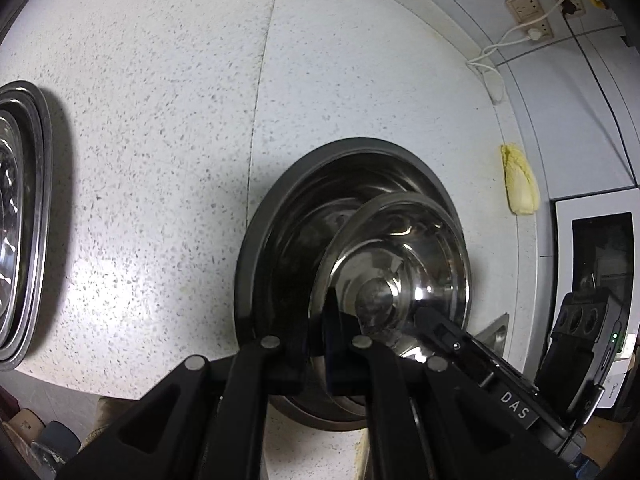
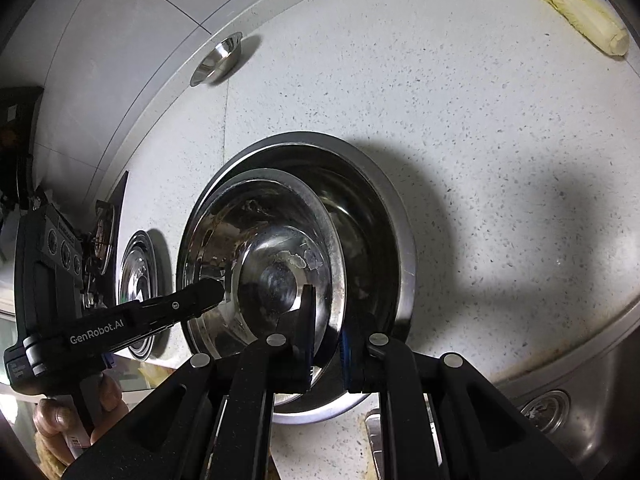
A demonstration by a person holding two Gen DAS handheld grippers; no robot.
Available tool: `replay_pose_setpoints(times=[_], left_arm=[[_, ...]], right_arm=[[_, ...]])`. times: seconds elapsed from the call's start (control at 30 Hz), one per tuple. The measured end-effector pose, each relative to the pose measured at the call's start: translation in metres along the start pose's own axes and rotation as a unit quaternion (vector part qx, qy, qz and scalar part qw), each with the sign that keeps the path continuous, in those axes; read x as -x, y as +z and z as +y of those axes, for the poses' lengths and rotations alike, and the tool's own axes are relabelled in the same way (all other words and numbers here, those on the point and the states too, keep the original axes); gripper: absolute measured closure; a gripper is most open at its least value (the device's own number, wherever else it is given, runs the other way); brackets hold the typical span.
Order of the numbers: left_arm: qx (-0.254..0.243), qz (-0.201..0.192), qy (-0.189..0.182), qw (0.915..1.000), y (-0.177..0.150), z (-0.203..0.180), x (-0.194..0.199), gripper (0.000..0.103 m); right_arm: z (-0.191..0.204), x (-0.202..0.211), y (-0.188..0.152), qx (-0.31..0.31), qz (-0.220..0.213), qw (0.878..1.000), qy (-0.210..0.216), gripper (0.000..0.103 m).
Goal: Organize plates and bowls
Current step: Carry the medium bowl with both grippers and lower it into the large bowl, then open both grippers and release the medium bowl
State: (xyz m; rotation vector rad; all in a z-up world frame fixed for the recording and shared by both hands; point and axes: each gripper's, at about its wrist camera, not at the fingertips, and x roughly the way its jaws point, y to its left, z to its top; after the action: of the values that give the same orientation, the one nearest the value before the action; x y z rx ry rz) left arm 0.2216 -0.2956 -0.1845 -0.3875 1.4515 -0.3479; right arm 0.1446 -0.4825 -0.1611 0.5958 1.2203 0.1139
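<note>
Countertop (image 1: pixel 160 160): pale speckled stone filling most of both views, with a thin seam running from top centre down toward the middle in the left wrist view
Sink (image 2: pixel 580 380): steel basin with a drain, lower right corner of the right wrist view
Large bowl (image 2: pixel 384 200): wide steel bowl standing on the countertop, mouth upward, centre of the right wrist view and right of centre low in the left wrist view (image 1: pixel 288 208)
Smaller bowl (image 2: pixel 280 240): round steel bowl tilted inside the large bowl, its mouth turned up toward both cameras; being round, it has no long axis; in the left wrist view (image 1: pixel 400 256) it sits against the right side of the large bowl
Stacked dishes (image 1: pixel 20 220): nested steel rims at the left edge of the left wrist view
Right gripper (image 2: pixel 326 332): bottom centre of its own view, jaws clamped on the near rim of the smaller bowl
Left gripper (image 1: pixel 320 332): bottom centre of its own view, jaws pinched tight on the smaller bowl's rim; it enters the right wrist view from the lower left (image 2: pixel 216 292)
Hand (image 2: pixel 80 420): fingers around the left gripper's handle, lower left of the right wrist view
Cabbage (image 2: pixel 584 20): pale yellow, lying in the upper right corner of the right wrist view
Small dish (image 2: pixel 218 58): steel, upper left, near the wall
</note>
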Motion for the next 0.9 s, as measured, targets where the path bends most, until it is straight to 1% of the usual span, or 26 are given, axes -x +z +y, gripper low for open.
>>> replay_pose_setpoints(times=[0.17,0.23,0.33,0.37,0.4,0.43,0.47,0.5,0.57,0.6,0.73,0.83,0.9], left_arm=[[0.000,-0.001,0.005,1.0000,0.004,-0.003,-0.008,0.097],[0.002,-0.005,0.013,0.9999,0.009,-0.007,-0.012,0.096],[-0.005,0.001,0.010,0.9999,0.011,-0.008,-0.015,0.095],[-0.014,0.001,0.008,0.9999,0.011,-0.011,-0.016,0.091],[-0.020,0.001,0.004,0.9998,0.012,-0.011,-0.015,0.084],[-0.026,0.000,0.001,0.9997,0.012,-0.014,-0.015,0.079],[-0.034,-0.004,0.004,0.9994,0.011,-0.018,-0.013,0.070],[-0.046,-0.013,0.012,0.9988,0.011,-0.023,-0.011,0.064],[-0.071,-0.026,0.020,0.9970,0.010,-0.030,-0.007,0.058],[-0.078,-0.032,0.023,0.9962,0.010,-0.033,-0.005,0.057],[-0.091,-0.049,0.029,0.9942,0.010,-0.034,0.007,0.056],[-0.091,-0.063,0.014,0.9938,0.011,-0.028,0.023,0.056],[-0.085,-0.077,0.003,0.9934,0.017,-0.023,0.036,0.056]], right_arm=[[-0.002,-0.004,0.000,0.006,0.002,1.000,-0.010,0.093],[-0.001,-0.003,0.001,0.014,-0.003,1.000,-0.027,0.093],[0.002,-0.001,0.003,0.022,-0.009,0.999,-0.038,0.093],[0.003,0.000,0.004,0.023,-0.011,0.999,-0.041,0.093],[0.003,0.001,0.004,0.026,-0.014,0.999,-0.045,0.093],[0.004,0.002,0.005,0.028,-0.017,0.998,-0.049,0.093],[0.004,0.003,0.005,0.029,-0.019,0.998,-0.050,0.093],[0.006,0.005,0.005,0.032,-0.021,0.998,-0.051,0.093],[0.010,0.008,0.004,0.042,-0.028,0.997,-0.063,0.093],[0.011,0.009,0.004,0.047,-0.030,0.996,-0.068,0.093],[0.009,0.013,0.005,0.046,-0.036,0.996,-0.065,0.093],[0.007,0.025,0.005,0.046,-0.052,0.995,-0.065,0.093],[0.008,0.035,0.007,0.053,-0.067,0.994,-0.074,0.093]])
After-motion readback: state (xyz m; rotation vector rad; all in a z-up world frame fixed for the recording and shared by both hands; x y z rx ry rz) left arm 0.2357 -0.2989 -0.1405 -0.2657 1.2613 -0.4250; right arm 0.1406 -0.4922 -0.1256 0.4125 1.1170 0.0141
